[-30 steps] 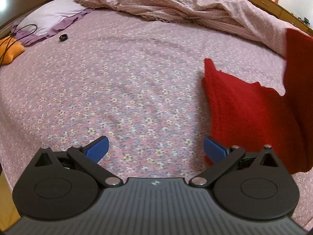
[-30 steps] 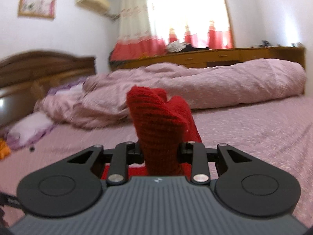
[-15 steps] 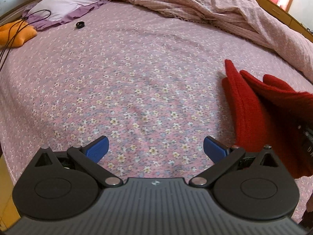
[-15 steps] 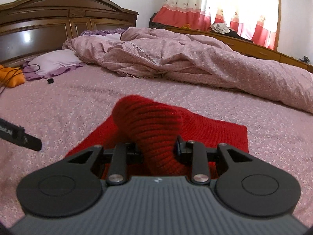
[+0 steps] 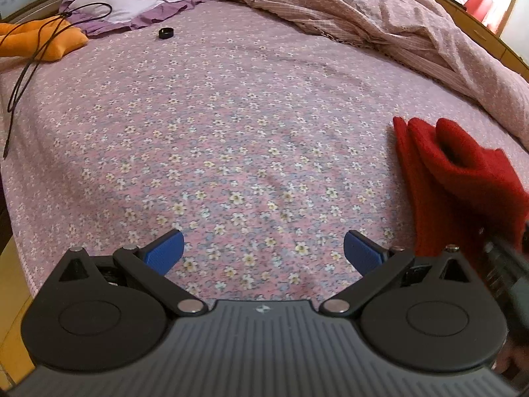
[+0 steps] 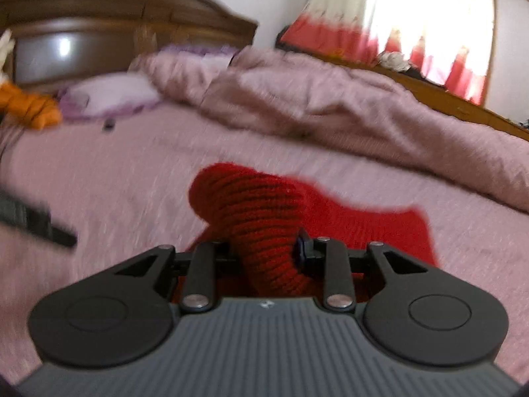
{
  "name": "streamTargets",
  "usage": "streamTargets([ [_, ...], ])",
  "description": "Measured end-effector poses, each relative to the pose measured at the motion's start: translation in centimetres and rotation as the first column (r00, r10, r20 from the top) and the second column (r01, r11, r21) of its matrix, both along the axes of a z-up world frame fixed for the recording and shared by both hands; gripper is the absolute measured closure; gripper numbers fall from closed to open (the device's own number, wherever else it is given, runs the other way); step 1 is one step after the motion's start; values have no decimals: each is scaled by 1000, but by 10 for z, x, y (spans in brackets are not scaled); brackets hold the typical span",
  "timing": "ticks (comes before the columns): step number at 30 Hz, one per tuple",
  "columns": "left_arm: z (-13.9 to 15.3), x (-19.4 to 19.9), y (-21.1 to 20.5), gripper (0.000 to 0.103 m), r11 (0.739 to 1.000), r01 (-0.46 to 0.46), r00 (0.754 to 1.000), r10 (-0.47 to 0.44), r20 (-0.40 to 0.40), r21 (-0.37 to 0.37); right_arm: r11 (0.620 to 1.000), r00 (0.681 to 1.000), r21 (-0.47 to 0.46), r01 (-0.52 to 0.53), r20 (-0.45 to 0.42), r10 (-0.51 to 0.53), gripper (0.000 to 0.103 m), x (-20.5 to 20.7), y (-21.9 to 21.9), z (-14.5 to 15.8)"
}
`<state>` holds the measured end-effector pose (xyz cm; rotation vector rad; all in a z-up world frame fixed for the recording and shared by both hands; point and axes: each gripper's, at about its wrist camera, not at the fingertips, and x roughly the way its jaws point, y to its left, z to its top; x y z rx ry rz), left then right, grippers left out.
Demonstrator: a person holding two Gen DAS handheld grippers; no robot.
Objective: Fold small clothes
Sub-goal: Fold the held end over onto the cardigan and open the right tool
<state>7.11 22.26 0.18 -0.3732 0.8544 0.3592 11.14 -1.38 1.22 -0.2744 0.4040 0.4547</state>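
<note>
The right claw [image 6: 267,251] is clamped on a bunched fold of the red knit garment [image 6: 251,205], whose remainder lies on the bed [image 6: 132,178] at lower centre of its view. The left claw [image 5: 263,251] gapes wide, empty, above the flowered sheet [image 5: 231,132], with the garment at the frame's right edge.

The right wrist view is smeared with blur. The right gripper's [image 6: 266,251] blue pads are buried in the red knit garment [image 6: 261,211], whose far side runs off the left wrist view's edge, perhaps folded double.
</note>
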Motion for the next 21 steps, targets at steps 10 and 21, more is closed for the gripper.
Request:
streamTargets([
  [10, 8, -3, -8, 0, 1000, 16, 1000, -16, 15, 14, 997, 1000, 76, -11, -16, 12, 49, -12, -8, 6],
  [21, 42, 1, -34, 0, 994, 104, 990, -108, 90, 39, 953, 994, 295, -74, -50, 93, 32, -40, -40, 36],
])
